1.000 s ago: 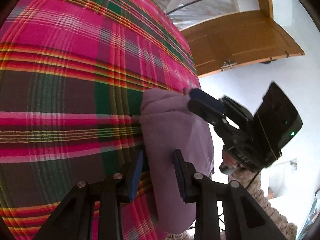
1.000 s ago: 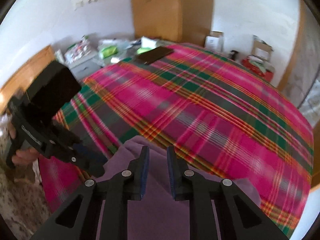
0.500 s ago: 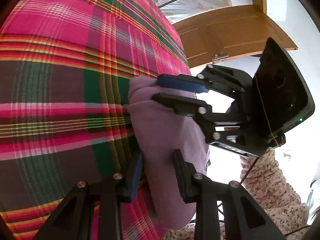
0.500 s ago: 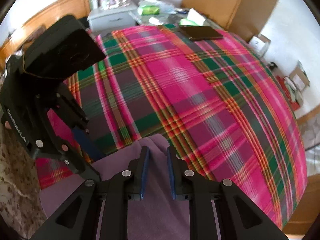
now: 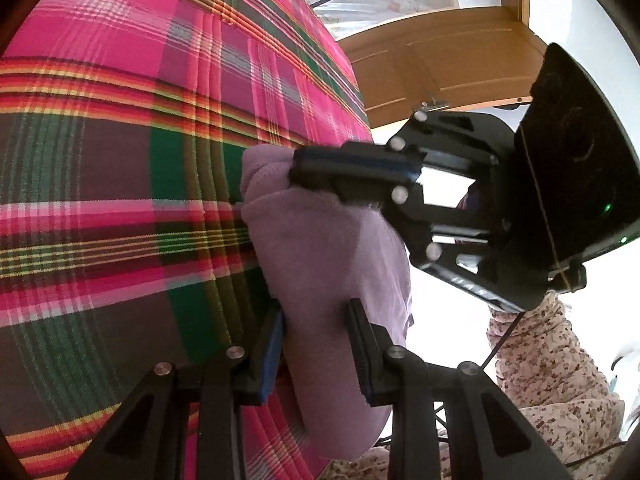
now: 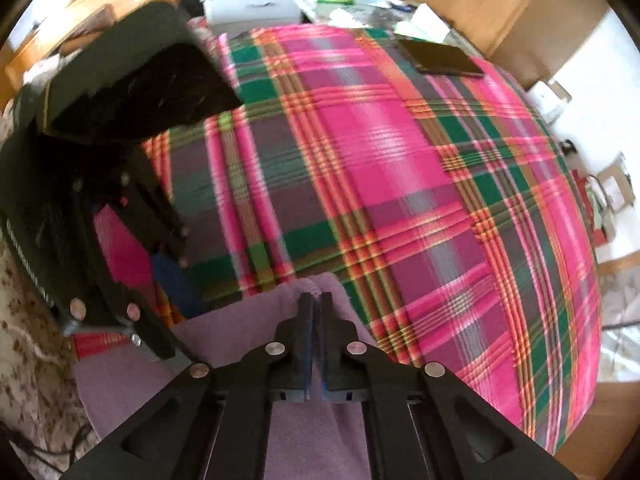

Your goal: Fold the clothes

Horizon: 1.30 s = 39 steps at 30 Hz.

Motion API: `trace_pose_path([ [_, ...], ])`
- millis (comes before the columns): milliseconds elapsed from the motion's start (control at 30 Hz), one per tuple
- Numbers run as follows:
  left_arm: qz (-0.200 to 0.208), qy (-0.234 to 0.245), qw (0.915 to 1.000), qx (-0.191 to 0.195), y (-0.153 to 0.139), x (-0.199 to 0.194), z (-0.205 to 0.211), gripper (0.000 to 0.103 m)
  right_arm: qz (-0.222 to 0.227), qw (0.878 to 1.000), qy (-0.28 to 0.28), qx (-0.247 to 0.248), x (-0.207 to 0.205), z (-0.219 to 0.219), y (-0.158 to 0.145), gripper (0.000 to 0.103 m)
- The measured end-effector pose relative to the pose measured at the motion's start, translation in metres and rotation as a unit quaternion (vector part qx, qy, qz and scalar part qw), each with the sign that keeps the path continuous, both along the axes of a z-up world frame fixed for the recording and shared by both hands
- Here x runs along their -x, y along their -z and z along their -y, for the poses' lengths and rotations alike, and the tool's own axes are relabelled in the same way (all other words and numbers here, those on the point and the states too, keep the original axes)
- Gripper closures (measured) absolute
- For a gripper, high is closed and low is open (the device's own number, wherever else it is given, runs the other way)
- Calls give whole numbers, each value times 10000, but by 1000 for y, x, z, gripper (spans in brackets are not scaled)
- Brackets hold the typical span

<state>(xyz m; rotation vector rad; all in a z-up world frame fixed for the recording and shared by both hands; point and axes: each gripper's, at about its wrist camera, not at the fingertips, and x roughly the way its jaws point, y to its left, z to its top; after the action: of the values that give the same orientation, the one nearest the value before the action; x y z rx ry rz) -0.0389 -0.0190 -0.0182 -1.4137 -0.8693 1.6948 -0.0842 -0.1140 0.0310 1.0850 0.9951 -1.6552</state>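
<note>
Garment: a lilac garment [image 5: 320, 264] is laid on the near corner of a bed, bunched into a thick roll, with one end draped over the bed's edge.
Bed: a bedspread [image 5: 120, 160] in pink, green and brown plaid covers the whole mattress; a flat dark object [image 6: 440, 58] lies at its far end, well apart from the garment.
Person: only a flowered sleeve [image 5: 552, 360] is seen, behind the right tool.
Left gripper [image 5: 316, 344]: its jaws stand part-way apart astride the roll, and the cloth fills the gap between them, so the roll is judged to be grasped.
Right gripper [image 6: 316, 312]: it is pointed steeply down at the garment's far end; its jaws have just been closing and are now clenched together, with a thin pinch of the lilac edge between the tips.
Step in hand: both ends of the roll are taken up, so a fold is judged to be just starting.
Next move: the pinched end would probably need to be lifted and carried over toward the left tool, with both grips kept firm so the soft cloth is not let slip.
</note>
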Motion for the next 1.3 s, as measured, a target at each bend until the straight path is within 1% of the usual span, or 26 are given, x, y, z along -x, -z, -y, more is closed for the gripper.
trace_pose_path([
  [100,-15,51,10000,-24,-1,-1,-5,72,-199,9996,141,120,-1,1,-6,101],
  [200,-85,95,9999,-29,-4,-3,-7,73,-512,9981,255,230,-5,1,-15,103],
  [267,-127,114,9999,-15,-6,-4,-9,74,-847,9945,493,358,-1,-3,-23,103],
  [300,-145,114,9998,-12,-6,-4,-10,74,-927,9928,640,411,3,-6,-26,103],
  [333,-154,107,9998,-22,-7,-4,-10,74,-859,9926,723,455,7,-8,-28,103],
  [400,-174,95,9998,-47,-9,-6,-9,74,-511,9947,728,517,12,-10,-30,103],
  [500,-189,72,9998,-92,-11,-7,-11,74,-162,9971,497,556,11,-7,-29,102],
  [600,-238,69,9997,-89,-14,-7,-15,74,68,9985,364,412,10,-2,-22,101],
  [633,-265,82,9996,-86,-16,-7,-17,74,116,9986,371,361,11,-2,-19,100],
  [700,-313,111,9994,-62,-19,-6,-19,74,168,9986,414,273,13,-4,-15,95],
  [800,-321,122,9994,-66,-20,-4,-23,74,262,9984,428,270,13,-8,-12,88],
  [900,-341,131,9993,-79,-22,0,-29,74,373,9984,342,256,12,-9,-12,85],
  [1067,-440,214,9988,-62,-30,1,-39,73,513,9984,195,144,7,-7,-10,85],
  [1200,-443,215,9988,-61,-32,2,-43,73,530,9984,188,49,5,-7,-6,85],
  [1233,-438,209,9988,-63,-32,3,-44,73,545,9983,182,47,4,-7,-6,87],
  [1267,-446,205,9988,-54,-35,5,-46,73,547,9983,175,42,3,-6,-7,96],
  [1300,-452,201,9988,-46,-36,7,-48,73,550,9983,167,36,2,-6,-7,99],
])
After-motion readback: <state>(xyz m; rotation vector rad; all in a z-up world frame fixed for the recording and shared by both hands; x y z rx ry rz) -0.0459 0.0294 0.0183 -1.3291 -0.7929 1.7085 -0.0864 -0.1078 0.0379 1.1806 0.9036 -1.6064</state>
